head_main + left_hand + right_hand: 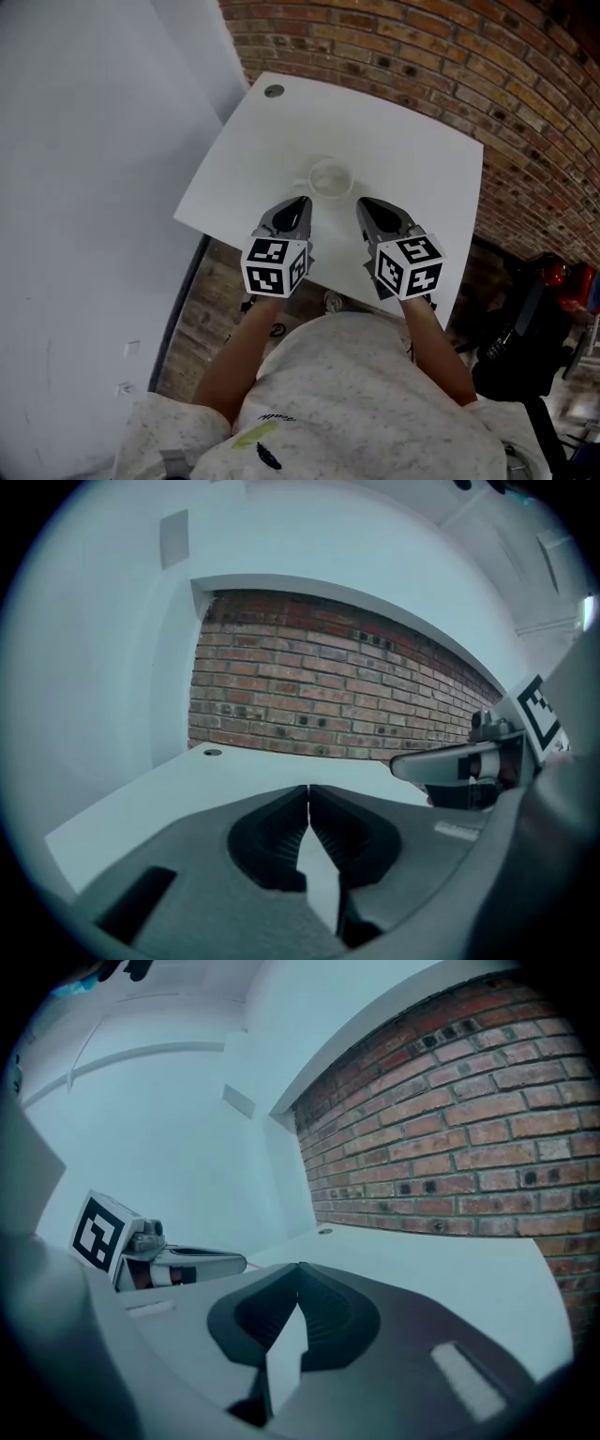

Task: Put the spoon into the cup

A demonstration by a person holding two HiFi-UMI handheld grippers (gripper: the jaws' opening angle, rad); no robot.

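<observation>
round white cup (330, 178), smooth white table (412, 141), left tongs (307, 789) and right tongs (298, 1267) clenched

This looks like an office or studio room. A bare brick wall (422, 66) fills the upper right of the head view and a plain white wall (84, 187) fills the left. Between them stands a white desk-like table (394, 150) with a round cable hole (274, 91) at its upper-left corner. Wood-plank floor (202, 319) shows at lower left.
</observation>
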